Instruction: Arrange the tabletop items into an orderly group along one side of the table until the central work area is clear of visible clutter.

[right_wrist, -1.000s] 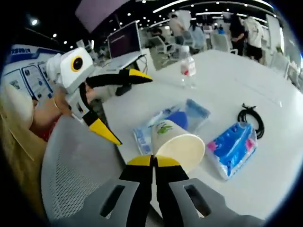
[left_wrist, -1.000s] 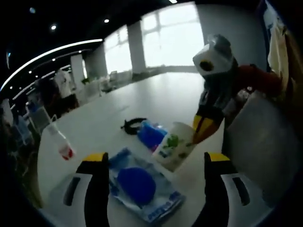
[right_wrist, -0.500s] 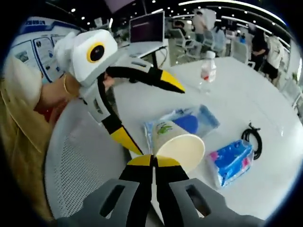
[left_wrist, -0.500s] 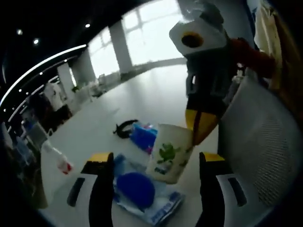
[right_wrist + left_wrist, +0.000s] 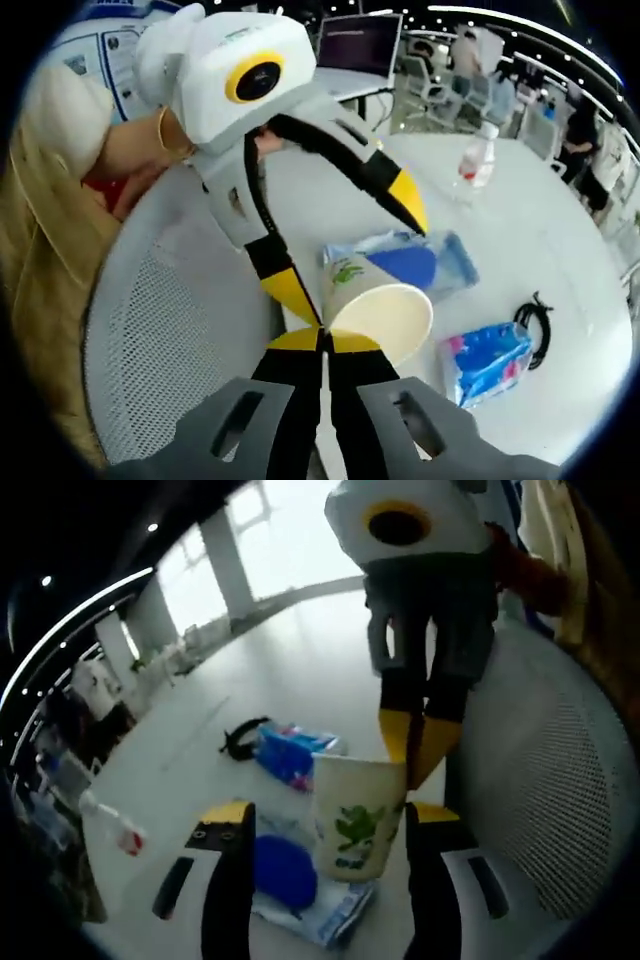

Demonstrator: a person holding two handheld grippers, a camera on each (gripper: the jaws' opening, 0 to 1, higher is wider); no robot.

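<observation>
One item is off the bench so far: your right claw (image 5: pixel 322 338) is pressed shut on the near rim of the paper cup (image 5: pixel 377 305), holding it tilted in the air above the near edge of the bench (image 5: pixel 545 235). In the left gripper view the same cup (image 5: pixel 357 815) hangs between your left claw's (image 5: pixel 325 825) yellow-tipped jaws, which stand wide apart and grip nothing.

Most of the work looks undone. Below and just beyond the cup lies a flat clear plastic pouch (image 5: pixel 415 262) with a round blue shape inside. To its right and nearer lies a soft blue tissue pack (image 5: pixel 488 362) with pink print. A coiled black cable (image 5: pixel 534 326) sits just right of the pack. A clear plastic bottle (image 5: pixel 476 160) with a red label stands at the far side, well apart from the rest. None of these are yet lined up along one side, so the middle is not clear.

The cup is thin cream paper with a rolled rim and a green print on its wall, tapering toward its base. The pouch looks glossy and crinkled. The bench is smooth and white. Beside it, on the near left, a grey mesh chair back (image 5: pixel 170 330) curves.
</observation>
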